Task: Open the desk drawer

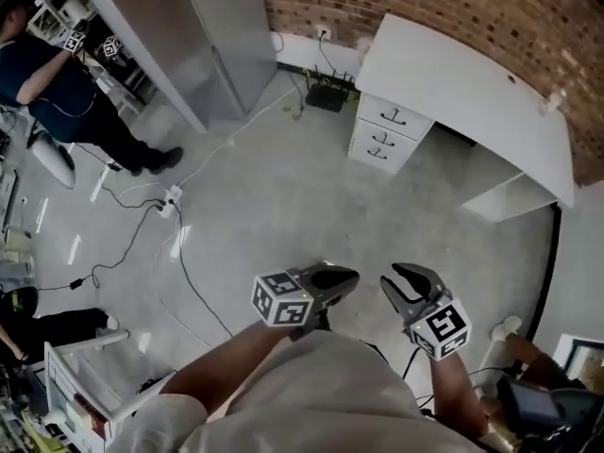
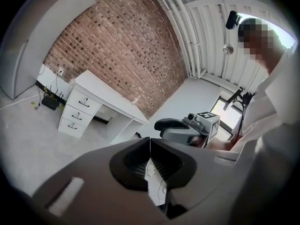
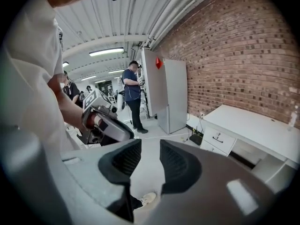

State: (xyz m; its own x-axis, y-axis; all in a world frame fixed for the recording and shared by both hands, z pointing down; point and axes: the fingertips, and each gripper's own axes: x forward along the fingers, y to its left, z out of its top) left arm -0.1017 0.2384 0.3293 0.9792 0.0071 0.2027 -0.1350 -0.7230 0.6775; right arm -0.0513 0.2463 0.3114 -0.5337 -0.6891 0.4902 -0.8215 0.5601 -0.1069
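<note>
We hold both tools over the grey floor (image 1: 283,206), well apart from the task's thing. The left gripper (image 1: 332,278) has its fingers (image 2: 136,161) clenched: in the left gripper view the two ribbed pads meet along a thin line, and nothing is between them. The right gripper (image 1: 401,286) is released, its fingers (image 3: 174,163) standing wide, with only bare floor and a shoe (image 3: 149,198) showing through the gap. Neither tool touches anything. The three drawers (image 1: 385,132) sit stacked under the left end of the white surface (image 1: 462,83), which stands against the brick wall (image 1: 453,8). All three drawer fronts are flush and shut, each with a small dark handle.
</note>
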